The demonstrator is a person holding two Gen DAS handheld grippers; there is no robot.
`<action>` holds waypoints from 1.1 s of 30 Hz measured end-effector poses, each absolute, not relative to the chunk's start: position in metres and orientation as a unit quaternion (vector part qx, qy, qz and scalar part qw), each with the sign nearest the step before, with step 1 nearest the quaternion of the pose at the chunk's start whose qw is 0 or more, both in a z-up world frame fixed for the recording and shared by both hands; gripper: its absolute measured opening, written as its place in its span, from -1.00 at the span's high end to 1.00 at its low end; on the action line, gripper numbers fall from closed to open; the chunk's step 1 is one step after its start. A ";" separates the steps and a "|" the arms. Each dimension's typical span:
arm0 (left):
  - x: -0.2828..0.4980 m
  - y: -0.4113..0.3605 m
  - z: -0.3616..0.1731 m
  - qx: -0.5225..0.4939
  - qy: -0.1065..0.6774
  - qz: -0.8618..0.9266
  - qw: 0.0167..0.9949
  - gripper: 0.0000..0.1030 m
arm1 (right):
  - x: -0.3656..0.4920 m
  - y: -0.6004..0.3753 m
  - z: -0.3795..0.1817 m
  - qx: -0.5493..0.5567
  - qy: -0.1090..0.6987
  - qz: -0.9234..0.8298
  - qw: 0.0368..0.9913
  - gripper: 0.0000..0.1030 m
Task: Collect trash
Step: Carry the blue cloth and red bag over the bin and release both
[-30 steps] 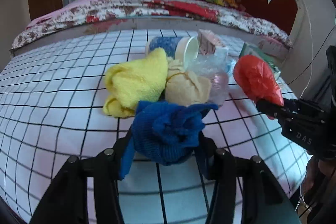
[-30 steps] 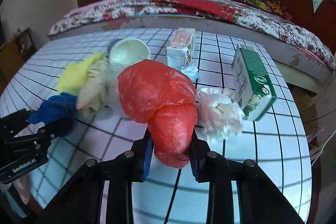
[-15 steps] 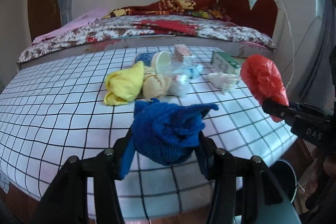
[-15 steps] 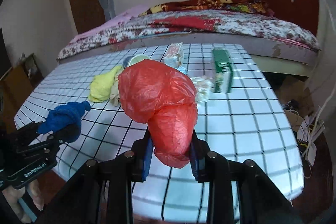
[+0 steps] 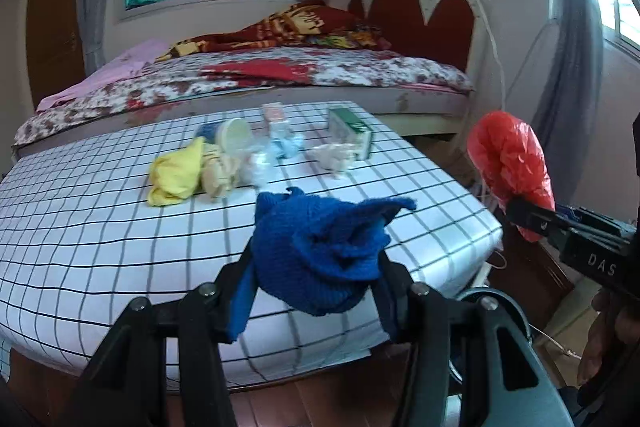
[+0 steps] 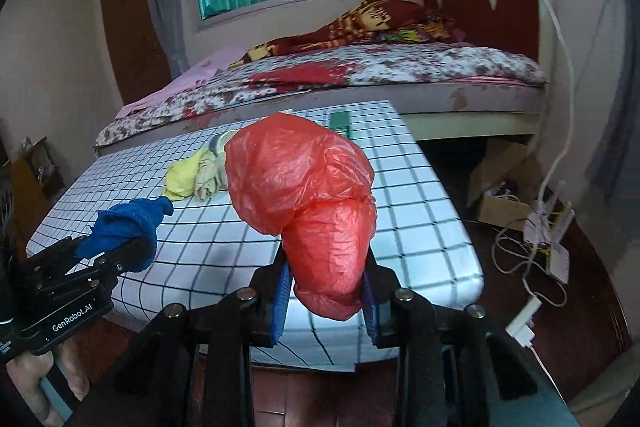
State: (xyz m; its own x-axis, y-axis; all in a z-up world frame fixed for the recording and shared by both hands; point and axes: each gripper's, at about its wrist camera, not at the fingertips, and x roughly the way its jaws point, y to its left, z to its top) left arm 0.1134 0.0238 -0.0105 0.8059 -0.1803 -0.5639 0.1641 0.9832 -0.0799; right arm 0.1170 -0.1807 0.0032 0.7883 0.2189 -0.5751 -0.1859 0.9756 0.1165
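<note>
My left gripper (image 5: 316, 275) is shut on a crumpled blue knitted cloth (image 5: 320, 247), held in the air off the near edge of the checked table (image 5: 100, 235). The right gripper (image 6: 324, 287) is shut on a red plastic bag (image 6: 304, 187) that bulges above its fingers; the same bag (image 5: 508, 155) shows at the right of the left wrist view. The blue cloth (image 6: 128, 227) and left gripper (image 6: 120, 259) appear at the left of the right wrist view. On the table lie a yellow cloth (image 5: 176, 175), a beige cloth (image 5: 218, 175), a cup (image 5: 234, 137), crumpled wrappers (image 5: 334, 155) and a green box (image 5: 352, 131).
A bed (image 5: 280, 75) with a patterned cover stands behind the table. Cables and a cardboard box (image 6: 500, 183) lie on the wooden floor (image 6: 560, 267) to the right. A round dark rim (image 5: 488, 299) shows below the table's near right corner.
Both grippers have drawn back from the table and risen, each keeping its load. The table and its litter look smaller and farther; floor now shows below the table edge.
</note>
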 end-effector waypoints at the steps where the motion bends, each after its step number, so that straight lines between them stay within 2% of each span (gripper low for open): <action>1: 0.112 0.019 -0.010 -0.012 0.296 -0.094 0.950 -0.01 | 0.111 -0.188 0.004 0.031 0.305 0.102 0.946 0.36; 18: 0.095 -0.095 -0.018 0.043 0.294 -0.210 0.931 -0.01 | 0.051 -0.300 -0.020 0.072 0.316 0.002 0.946 0.36; 33: 0.079 -0.173 -0.062 0.070 0.343 -0.343 0.872 -0.01 | 0.020 -0.361 -0.071 0.071 0.374 -0.048 0.923 0.35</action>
State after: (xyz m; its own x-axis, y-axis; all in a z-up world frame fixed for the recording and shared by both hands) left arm 0.0789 -0.1726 -0.0622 0.5304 -0.5494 -0.6456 0.6459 0.7552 -0.1120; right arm 0.0205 -0.3613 -0.0705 0.7156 -0.0364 -0.6976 0.1426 0.9852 0.0949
